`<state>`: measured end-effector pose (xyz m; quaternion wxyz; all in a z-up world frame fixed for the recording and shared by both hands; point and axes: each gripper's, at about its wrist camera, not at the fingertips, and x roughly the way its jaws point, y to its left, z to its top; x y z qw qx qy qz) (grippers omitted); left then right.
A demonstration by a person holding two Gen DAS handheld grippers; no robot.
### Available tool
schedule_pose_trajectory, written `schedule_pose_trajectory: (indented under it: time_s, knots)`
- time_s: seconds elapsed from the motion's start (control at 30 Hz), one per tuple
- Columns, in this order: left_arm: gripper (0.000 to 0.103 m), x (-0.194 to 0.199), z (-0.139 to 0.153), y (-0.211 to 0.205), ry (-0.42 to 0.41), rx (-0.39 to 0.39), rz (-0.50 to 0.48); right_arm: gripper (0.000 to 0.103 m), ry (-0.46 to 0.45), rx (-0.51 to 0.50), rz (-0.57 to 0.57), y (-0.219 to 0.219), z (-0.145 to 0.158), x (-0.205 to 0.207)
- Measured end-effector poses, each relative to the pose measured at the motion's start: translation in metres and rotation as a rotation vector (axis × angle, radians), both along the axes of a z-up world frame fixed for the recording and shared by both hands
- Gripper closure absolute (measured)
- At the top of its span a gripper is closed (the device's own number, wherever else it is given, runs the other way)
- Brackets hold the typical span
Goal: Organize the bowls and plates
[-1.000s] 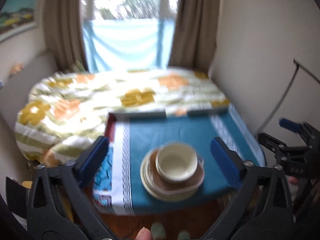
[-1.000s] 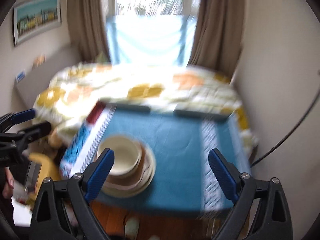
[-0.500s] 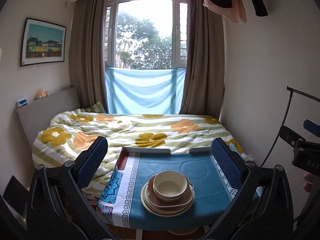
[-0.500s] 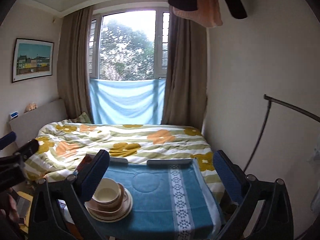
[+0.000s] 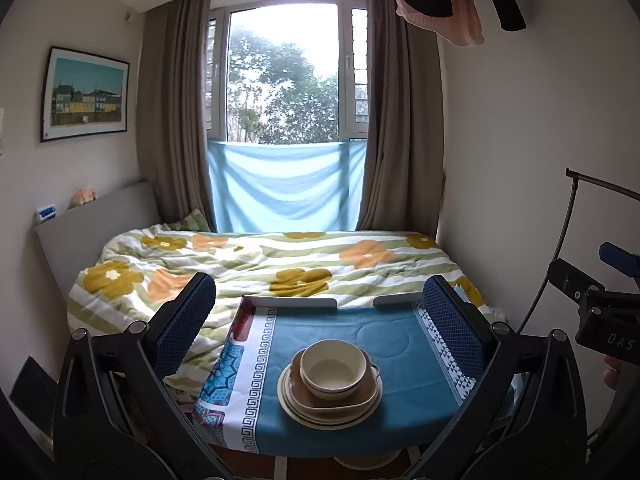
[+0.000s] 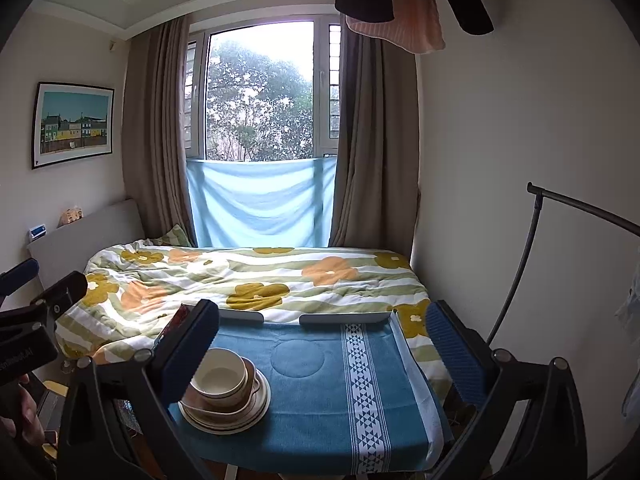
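A: Where does the crockery sit?

B: All in one stack point(image 5: 330, 392) on the blue cloth point(image 5: 404, 364) covering the small table, toward the cloth's near edge and left of its middle. A cream bowl point(image 5: 334, 368) sits uppermost, inside a brown dish with small handles point(image 5: 360, 398), and that rests on cream plates point(image 5: 296, 406) at the bottom.

A: Anything in the bowl?

B: It looks empty; only its pale inside shows. How many plates lie beneath, I cannot count.

A: And the claws?

B: The left gripper point(image 5: 320, 320) and the right gripper point(image 6: 322, 334) both stand spread wide, grasping nothing, held back from the near edge and above it.

A: So which stage is this?

B: Hard to settle. A nested stack suits dishes already gathered, or a pile waiting to be sorted apart.

A: Advice for handling?

B: If anything is lifted, I'd take the top piece alone, pinching its rim squarely, and lift straight up so the dish below doesn't drag. The cloth may slide, so keep sideways pushes gentle.
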<state>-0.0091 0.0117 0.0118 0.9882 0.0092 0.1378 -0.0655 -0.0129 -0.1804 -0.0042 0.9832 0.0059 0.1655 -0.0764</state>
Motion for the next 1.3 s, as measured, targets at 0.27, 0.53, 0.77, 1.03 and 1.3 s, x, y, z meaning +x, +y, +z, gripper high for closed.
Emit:
schedule_pose_trajectory:
  time_s: [0.27, 0.53, 0.77, 1.03, 1.3]
  knots:
    - [0.0, -0.0013, 0.0026, -0.0063, -0.008, 0.008, -0.003, 0.001, -0.008, -0.001, -0.006, -0.0036, 0.001, -0.0023]
    - [0.0, 0.0001, 0.0013, -0.0095, -0.005, 0.015, -0.005, 0.001, -0.008, 0.002, -0.008, -0.0061, 0.0019, -0.001]
    - [0.0, 0.0007, 0.0005, -0.008, -0.006, 0.023, 0.0, 0.001, -0.006, 0.011, -0.012, -0.0085, 0.0023, 0.0026]
    - [0.0, 0.0014, 0.0004, -0.0067, -0.004, 0.027, -0.001, 0.001, 0.0, 0.011, -0.019, -0.0085, 0.0011, 0.0043]
    - [0.0, -0.0009, 0.0013, -0.0035, -0.015, 0.03, 0.001, 0.001, 0.001, 0.011, -0.019, -0.0085, 0.0014, 0.0044]
